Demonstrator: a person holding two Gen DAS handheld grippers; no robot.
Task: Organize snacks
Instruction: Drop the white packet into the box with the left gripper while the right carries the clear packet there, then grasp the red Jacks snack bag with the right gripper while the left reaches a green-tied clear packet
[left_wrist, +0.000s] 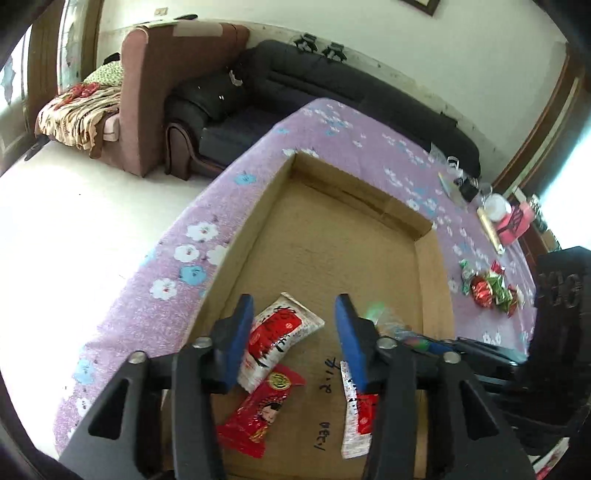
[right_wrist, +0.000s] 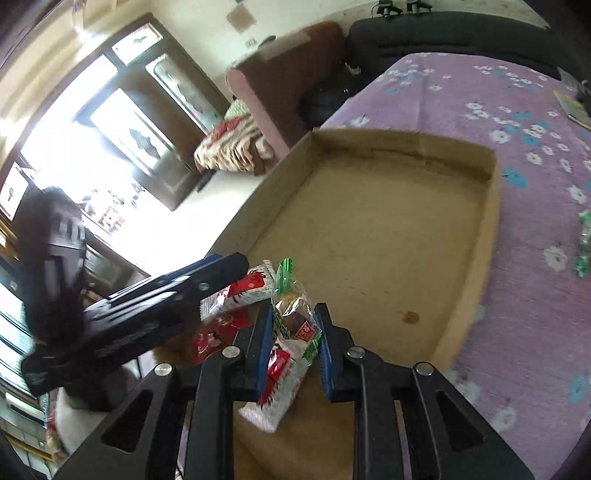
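My right tongs pinch a clear green-edged snack packet just above the near corner of the cardboard tray, my left tongs hang spread over the red-and-white packets below, so next I judge I must lower and let go.
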